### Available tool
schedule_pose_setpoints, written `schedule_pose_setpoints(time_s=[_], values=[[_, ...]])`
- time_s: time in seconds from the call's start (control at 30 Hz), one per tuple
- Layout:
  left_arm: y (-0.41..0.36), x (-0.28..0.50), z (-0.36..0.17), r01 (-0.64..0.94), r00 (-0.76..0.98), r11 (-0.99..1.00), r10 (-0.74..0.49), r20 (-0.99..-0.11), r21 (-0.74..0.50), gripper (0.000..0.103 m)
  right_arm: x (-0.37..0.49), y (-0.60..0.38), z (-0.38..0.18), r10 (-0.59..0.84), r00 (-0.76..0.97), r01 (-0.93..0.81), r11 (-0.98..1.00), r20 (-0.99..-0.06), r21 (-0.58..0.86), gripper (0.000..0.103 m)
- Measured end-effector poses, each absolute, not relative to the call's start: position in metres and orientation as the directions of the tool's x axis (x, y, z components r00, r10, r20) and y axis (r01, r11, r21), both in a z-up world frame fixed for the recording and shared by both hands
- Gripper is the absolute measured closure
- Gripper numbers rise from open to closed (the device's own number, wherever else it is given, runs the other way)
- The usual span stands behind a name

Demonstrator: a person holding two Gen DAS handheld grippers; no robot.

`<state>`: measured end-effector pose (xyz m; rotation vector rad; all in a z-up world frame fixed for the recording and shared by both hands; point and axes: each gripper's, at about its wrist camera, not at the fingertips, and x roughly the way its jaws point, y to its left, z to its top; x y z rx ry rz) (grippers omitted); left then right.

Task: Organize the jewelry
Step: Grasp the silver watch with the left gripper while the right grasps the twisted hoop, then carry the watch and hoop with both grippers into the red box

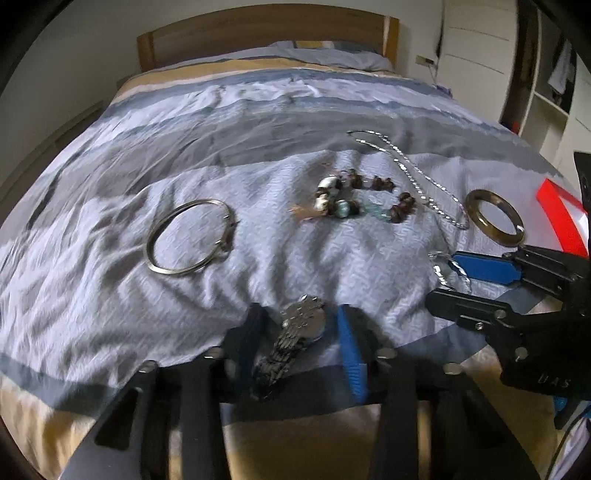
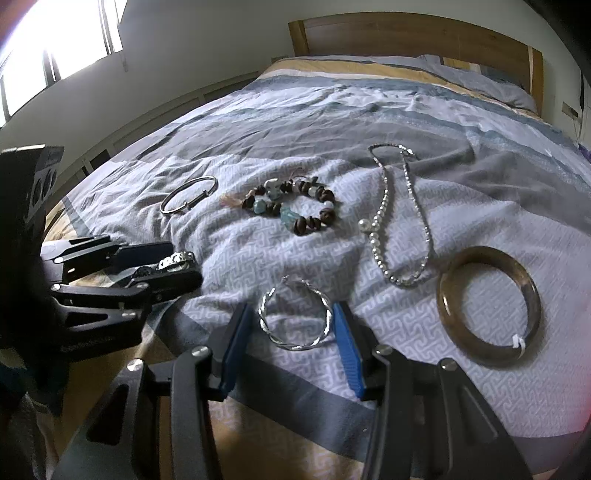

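Jewelry lies on a grey-blue bedspread. My left gripper is open around a silver metal watch at the bed's near edge; the watch lies between its fingers. My right gripper is open around a twisted silver hoop bracelet on the bedspread. A thin silver bangle lies to the left, a brown and turquoise bead bracelet in the middle, a silver and pearl necklace right of it, and a brown stone bangle at the right.
A red and white box sits at the bed's right edge in the left wrist view. A wooden headboard and pillow stand at the far end. A white wardrobe is at the right, a window at the left.
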<state>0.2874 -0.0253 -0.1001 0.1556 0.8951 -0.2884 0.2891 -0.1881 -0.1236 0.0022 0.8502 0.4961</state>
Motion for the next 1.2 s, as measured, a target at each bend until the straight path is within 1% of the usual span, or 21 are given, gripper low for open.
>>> schedule_pose_setpoints(time_s=[0.03, 0.1, 0.37, 0.57, 0.77, 0.93, 1.07, 1.2], values=[[-0.029, 0.287, -0.101, 0.32, 0.591, 0.947, -0.181, -0.786, 0.023, 0.079, 0.289, -0.189, -0.124, 0.42, 0.555, -0.418, 0.887, -0.718, 0.195, 0.061], [-0.034, 0.285, -0.102, 0.327, 0.605, 0.943, -0.164, -0.779, 0.055, 0.08, 0.289, -0.19, -0.124, 0.423, 0.555, -0.417, 0.886, -0.716, 0.201, 0.066], [-0.025, 0.273, -0.089, 0.297, 0.624, 0.955, -0.184, -0.76, 0.012, 0.08, 0.282, -0.197, -0.111, 0.446, 0.584, -0.417, 0.882, -0.678, 0.221, 0.067], [-0.032, 0.249, -0.062, 0.289, 0.636, 0.957, -0.189, -0.748, 0.004, 0.08, 0.258, -0.215, -0.085, 0.418, 0.611, -0.378, 0.9, -0.673, 0.216, 0.067], [-0.053, 0.223, -0.021, 0.312, 0.653, 0.95, -0.227, -0.723, -0.017, 0.08, 0.213, -0.259, -0.038, 0.341, 0.674, -0.303, 0.937, -0.656, 0.176, 0.067], [-0.088, 0.198, 0.013, 0.369, 0.656, 0.929, -0.29, -0.697, -0.039, 0.08, 0.172, -0.308, 0.0, 0.262, 0.726, -0.231, 0.964, -0.636, 0.133, 0.067], [-0.126, 0.182, 0.034, 0.433, 0.64, 0.9, -0.347, -0.685, -0.051, 0.08, 0.139, -0.351, 0.021, 0.191, 0.756, -0.168, 0.981, -0.626, 0.097, 0.067], [-0.17, 0.174, 0.045, 0.488, 0.61, 0.871, -0.394, -0.687, -0.067, 0.08, 0.116, -0.394, 0.027, 0.119, 0.764, -0.1, 0.993, -0.635, 0.066, 0.067]])
